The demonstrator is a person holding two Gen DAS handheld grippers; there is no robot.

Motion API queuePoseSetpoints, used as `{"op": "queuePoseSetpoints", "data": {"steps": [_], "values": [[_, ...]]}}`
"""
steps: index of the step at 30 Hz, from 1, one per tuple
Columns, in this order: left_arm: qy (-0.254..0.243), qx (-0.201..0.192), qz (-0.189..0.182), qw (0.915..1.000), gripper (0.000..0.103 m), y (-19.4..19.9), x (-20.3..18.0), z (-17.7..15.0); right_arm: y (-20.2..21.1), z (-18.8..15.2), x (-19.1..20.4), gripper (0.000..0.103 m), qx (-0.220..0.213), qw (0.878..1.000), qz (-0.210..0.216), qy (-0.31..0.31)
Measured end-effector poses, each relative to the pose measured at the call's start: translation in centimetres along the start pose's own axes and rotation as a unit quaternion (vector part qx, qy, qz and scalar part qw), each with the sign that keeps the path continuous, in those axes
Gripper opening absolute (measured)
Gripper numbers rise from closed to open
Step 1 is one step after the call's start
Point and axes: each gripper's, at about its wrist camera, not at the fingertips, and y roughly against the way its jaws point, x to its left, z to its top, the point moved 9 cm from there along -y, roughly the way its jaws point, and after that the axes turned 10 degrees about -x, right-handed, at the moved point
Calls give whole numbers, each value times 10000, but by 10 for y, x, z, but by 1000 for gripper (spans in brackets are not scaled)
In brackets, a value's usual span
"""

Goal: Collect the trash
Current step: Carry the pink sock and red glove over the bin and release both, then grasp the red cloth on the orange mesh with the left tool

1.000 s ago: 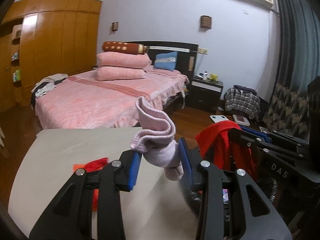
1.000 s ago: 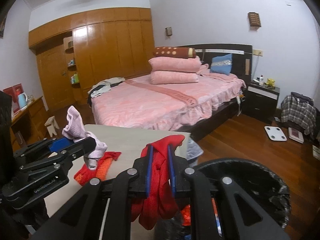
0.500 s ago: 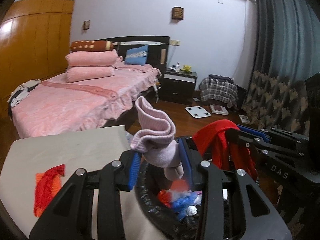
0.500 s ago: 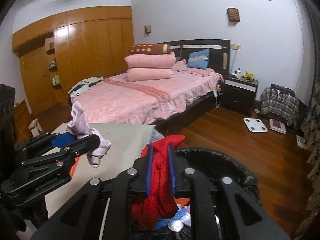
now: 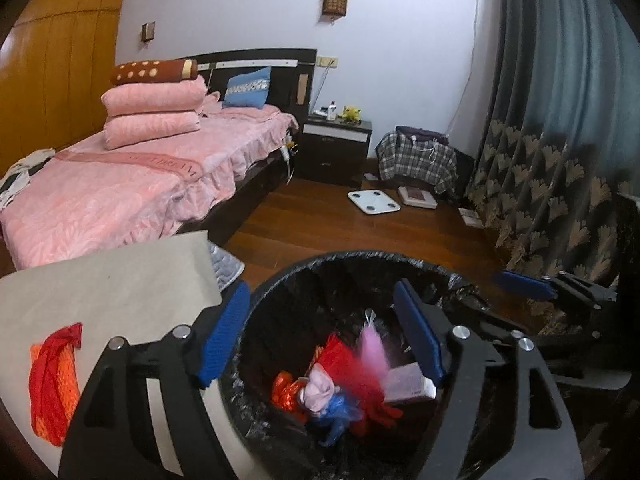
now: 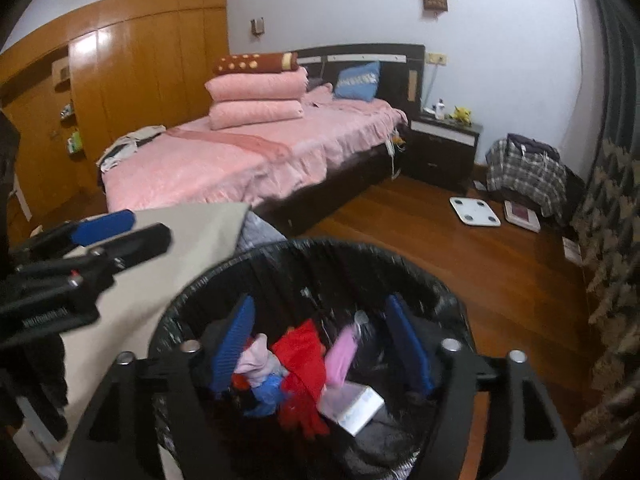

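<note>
A black-lined trash bin [image 5: 360, 258] [image 6: 320, 246] stands at the table's right edge. My left gripper [image 5: 322, 338] is open and empty above the bin. My right gripper [image 6: 322, 346] is open and empty above it too. Inside the bin lie a pink sock [image 5: 318, 388] [image 6: 256, 358], a red cloth [image 5: 344, 362] [image 6: 302, 354], a blurred pink piece [image 5: 374, 350] [image 6: 340, 354], blue plastic [image 5: 338, 410] and a white box [image 5: 408, 384] [image 6: 354, 404]. A red and orange cloth [image 5: 52, 376] lies on the beige table [image 5: 104, 280].
A pink bed [image 5: 120, 184] stands behind the table. A dark nightstand [image 5: 336, 144], a white scale [image 5: 374, 202] and a plaid bag [image 5: 418, 156] sit on the wooden floor. A patterned curtain [image 5: 560, 160] hangs at the right.
Both grippers moved right over the bin and opened. The pink sock left my left gripper and the red cloth left my right gripper; both now lie in the bin.
</note>
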Motion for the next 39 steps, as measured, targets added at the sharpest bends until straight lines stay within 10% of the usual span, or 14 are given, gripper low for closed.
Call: {"op": "queuePoseSetpoints", "data": {"steps": [5,26,39], "values": [[10,-113,325,9994,86,19,26,-5,7,-5,-2,97,-179,9997,-96,-133],[665,-106,2568,9641,90,142,256,-46,-36,15,199,97,-331,9918,1225,128],[997,186,3142,9439,90,179,356,-103,-85,-25,308,97,-43,9901,1294,546]]}}
